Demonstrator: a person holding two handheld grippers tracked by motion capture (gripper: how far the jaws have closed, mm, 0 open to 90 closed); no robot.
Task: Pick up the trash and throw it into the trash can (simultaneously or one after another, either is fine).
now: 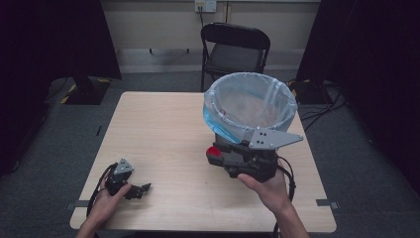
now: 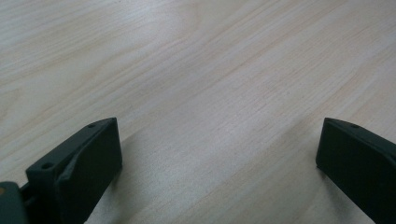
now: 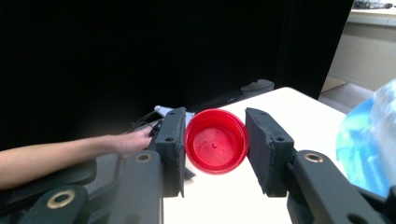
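A round red plastic lid (image 3: pixel 215 141) sits edge-on between the two black jaws of my right gripper (image 3: pixel 215 140), which is shut on it, with its hollow side facing the camera. In the high view the red lid (image 1: pixel 213 151) shows at the left tip of the right gripper (image 1: pixel 214 154), held above the table just in front of the bin (image 1: pixel 250 101). My left gripper (image 1: pixel 140 189) rests low at the table's near left corner. Its jaws stand wide apart over bare wood (image 2: pixel 219 116), so the left gripper (image 2: pixel 219 154) is open with nothing in it.
The bin is a round container lined with a pale blue bag, standing at the far right of the wooden table (image 1: pixel 163 129). A black folding chair (image 1: pixel 235 49) stands behind the table. Dark curtains hang on both sides.
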